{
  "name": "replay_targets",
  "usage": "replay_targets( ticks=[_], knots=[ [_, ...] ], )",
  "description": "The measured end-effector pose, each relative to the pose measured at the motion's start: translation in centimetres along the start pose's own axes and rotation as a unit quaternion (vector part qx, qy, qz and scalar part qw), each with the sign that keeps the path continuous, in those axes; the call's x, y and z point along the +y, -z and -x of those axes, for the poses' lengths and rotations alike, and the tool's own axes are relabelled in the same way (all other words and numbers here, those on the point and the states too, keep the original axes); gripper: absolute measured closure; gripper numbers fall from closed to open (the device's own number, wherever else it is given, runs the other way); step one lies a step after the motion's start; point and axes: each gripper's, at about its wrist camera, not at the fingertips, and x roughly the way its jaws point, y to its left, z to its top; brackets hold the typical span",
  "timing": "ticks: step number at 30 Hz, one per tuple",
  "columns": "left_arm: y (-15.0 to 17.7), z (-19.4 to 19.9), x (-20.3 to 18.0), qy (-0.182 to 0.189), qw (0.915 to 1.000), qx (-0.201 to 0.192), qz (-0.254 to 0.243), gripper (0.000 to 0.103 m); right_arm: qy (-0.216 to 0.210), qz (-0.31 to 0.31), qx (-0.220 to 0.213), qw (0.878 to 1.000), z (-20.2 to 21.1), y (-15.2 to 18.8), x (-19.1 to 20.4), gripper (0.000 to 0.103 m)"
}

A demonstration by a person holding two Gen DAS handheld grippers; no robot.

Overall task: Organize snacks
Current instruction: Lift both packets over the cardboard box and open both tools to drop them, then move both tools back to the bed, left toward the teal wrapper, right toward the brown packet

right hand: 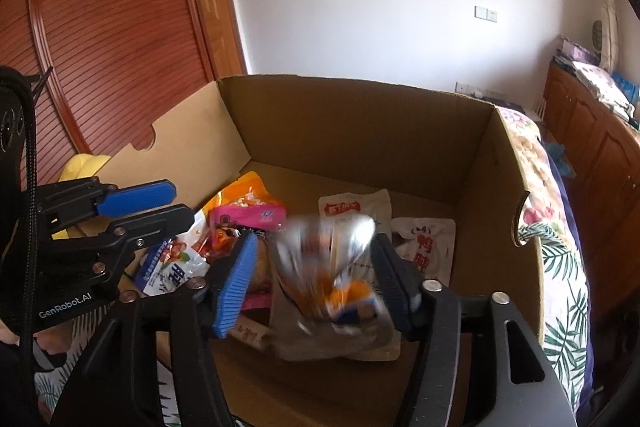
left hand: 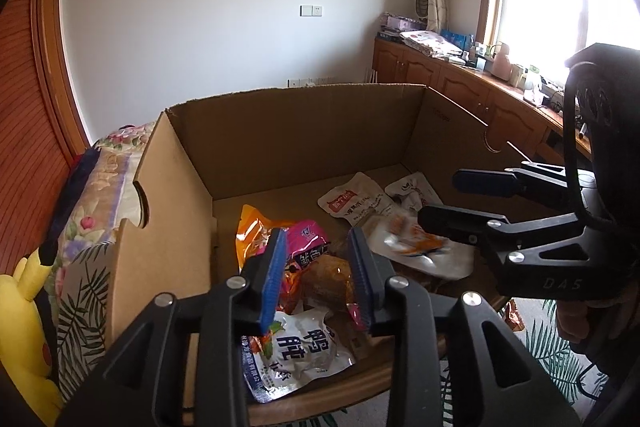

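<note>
An open cardboard box [left hand: 280, 131] [right hand: 360, 131] holds several snack packets. In the left wrist view my left gripper [left hand: 318, 275] is open above the box's near side, over a white and blue packet [left hand: 296, 351] and an orange packet [left hand: 256, 231]. My right gripper [left hand: 436, 199] reaches in from the right, open. In the right wrist view my right gripper [right hand: 316, 279] is open and a clear packet with orange contents [right hand: 332, 283] shows blurred between the jaws, loose. My left gripper [right hand: 168, 205] is at the left.
A pink packet [right hand: 248, 217] and two white packets [right hand: 354, 207] [right hand: 426, 247] lie on the box floor. The box stands on a floral bedspread [right hand: 556, 227]. A yellow plush toy [left hand: 24, 307] is at the left. Wooden cabinets [left hand: 460, 83] run under the window.
</note>
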Motion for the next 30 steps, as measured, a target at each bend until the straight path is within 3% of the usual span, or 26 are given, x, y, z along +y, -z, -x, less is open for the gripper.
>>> replay_targets(
  ticks=[3, 10, 20, 27, 30],
  knots=[
    [0.2, 0.4, -0.1, -0.012, 0.9999, -0.009, -0.006, 0.067, 0.004, 0.001, -0.013, 1.0, 0.5, 0.1, 0.0, 0.037],
    [0.4, 2.9, -0.5, 0.004, 0.9996, -0.027, -0.008, 0.06, 0.001, -0.001, -0.056, 0.998, 4.9, 0.9, 0.5, 0.037],
    [1.6, 8.7, -0.8, -0.009, 0.9986, -0.048, -0.022, 0.055, 0.012, 0.003, -0.077, 0.997, 11.7, 3.5, 1.7, 0.037],
    [4.2, 11.3, 0.1, -0.018, 0.998, -0.061, -0.007, 0.032, 0.026, -0.001, -0.071, 0.997, 13.7, 6.5, 1.5, 0.037],
    [6.2, 11.3, 0.8, -0.024, 0.9982, -0.055, 0.002, 0.032, 0.031, -0.008, -0.062, 0.998, 13.5, 7.7, 1.1, 0.037]
  ],
)
